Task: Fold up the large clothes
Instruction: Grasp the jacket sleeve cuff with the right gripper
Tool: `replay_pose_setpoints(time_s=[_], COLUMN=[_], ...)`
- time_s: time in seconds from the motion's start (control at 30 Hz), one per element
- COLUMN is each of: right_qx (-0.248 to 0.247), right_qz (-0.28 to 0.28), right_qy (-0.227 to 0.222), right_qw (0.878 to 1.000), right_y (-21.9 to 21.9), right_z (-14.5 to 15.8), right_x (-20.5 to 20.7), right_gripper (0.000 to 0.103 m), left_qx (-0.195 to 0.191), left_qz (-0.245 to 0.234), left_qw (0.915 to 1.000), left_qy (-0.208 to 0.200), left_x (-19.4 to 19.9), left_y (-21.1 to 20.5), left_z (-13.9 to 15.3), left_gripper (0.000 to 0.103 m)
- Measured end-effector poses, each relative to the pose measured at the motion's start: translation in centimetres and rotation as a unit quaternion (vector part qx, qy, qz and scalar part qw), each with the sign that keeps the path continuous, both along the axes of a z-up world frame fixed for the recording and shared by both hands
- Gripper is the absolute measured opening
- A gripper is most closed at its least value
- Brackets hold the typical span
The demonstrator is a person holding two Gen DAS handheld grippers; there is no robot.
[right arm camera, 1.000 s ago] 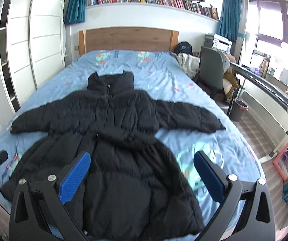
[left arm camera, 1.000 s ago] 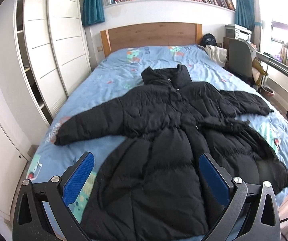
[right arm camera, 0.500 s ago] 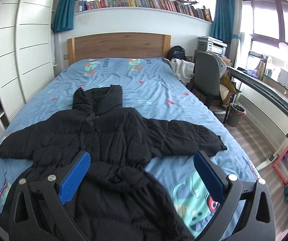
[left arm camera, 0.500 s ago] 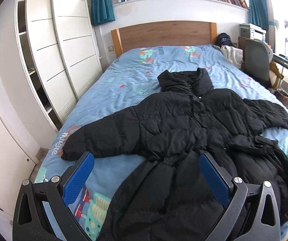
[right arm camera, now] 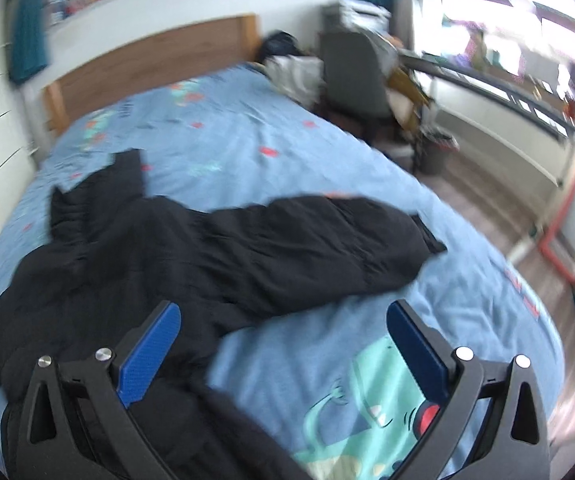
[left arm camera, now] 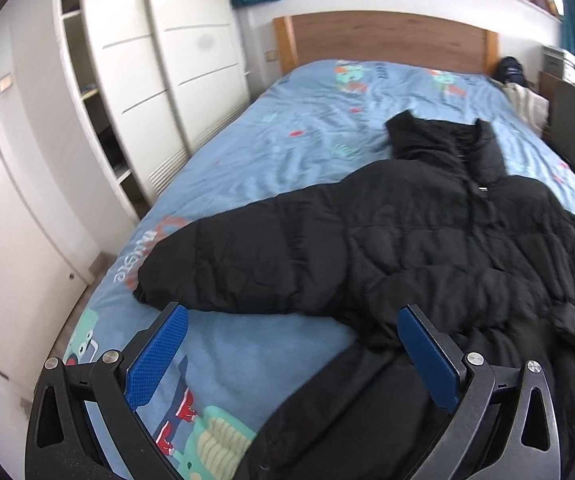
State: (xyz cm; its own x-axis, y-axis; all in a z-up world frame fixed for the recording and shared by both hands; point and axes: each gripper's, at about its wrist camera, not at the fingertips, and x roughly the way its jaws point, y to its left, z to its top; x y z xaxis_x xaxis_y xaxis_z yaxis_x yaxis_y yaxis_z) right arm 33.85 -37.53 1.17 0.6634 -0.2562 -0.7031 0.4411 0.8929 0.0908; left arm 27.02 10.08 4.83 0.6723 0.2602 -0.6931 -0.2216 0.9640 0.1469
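A big black puffer jacket point(left arm camera: 427, 248) lies spread flat on a blue patterned bed cover point(left arm camera: 279, 152), collar towards the headboard. Its left sleeve point(left arm camera: 239, 264) stretches out just beyond my left gripper point(left arm camera: 292, 328), which is open and holds nothing. In the right wrist view the same jacket point(right arm camera: 167, 248) shows with its right sleeve point(right arm camera: 347, 240) reaching towards the bed's right edge. My right gripper point(right arm camera: 283, 324) hovers open above the bed cover point(right arm camera: 319, 360), close below that sleeve, with nothing between its blue pads point(right arm camera: 147, 356).
White wardrobe doors point(left arm camera: 159, 72) and a white door point(left arm camera: 3, 208) line the left side of the bed. A wooden headboard point(left arm camera: 387, 40) stands at the far end. On the right are a grey chair point(right arm camera: 351, 76), a bin point(right arm camera: 439, 152), a long desk point(right arm camera: 507, 96) and wood floor point(right arm camera: 527, 216).
Both grippers have moved forward and outward: the left towards the jacket's left sleeve, the right towards its right sleeve. Each sleeve now looms larger. Both stay open. The right view is motion-blurred.
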Motion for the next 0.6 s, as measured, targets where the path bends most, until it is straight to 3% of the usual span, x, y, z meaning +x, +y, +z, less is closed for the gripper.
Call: replay_pose_setpoints(time_s=[0.07,0.2,0.3,0.43,0.6], right_qx=[0.021,0.109,0.167,0.222,0.289], right_qz=[-0.013,-0.050,-0.083,-0.088,-0.129], right_qy=[0.007,0.005,-0.001,-0.014,-0.042], right_qw=[1.000,0.993,0.982,0.971,0.948], right_y=[-2.1,-7.6,-11.0,-14.1,-17.5], right_z=[-1.8,-5.4,-7.8,-10.3,-13.1], right_x=[0.8,1.9,2.5,3.8,4.1], right_gripper=[0.103,0.103,0.103,0.103,0.103], left_qx=[0.002,-0.005,-0.009,-0.014,-0.006], left_qz=[0.013,0.041,0.063,0.090,0.103], left_qw=[0.9999,0.9990,0.9976,0.9951,0.9937], left_qy=[0.006,0.019,0.025,0.037,0.045], left_x=[0.6,1.3,1.5,2.0,2.4], left_y=[0.8,3.0,4.2,5.4,5.7], left_z=[-0.6,-1.8,-2.6,-3.5,-4.0], left_gripper=[0.102,0.102,0.102,0.102,0.102])
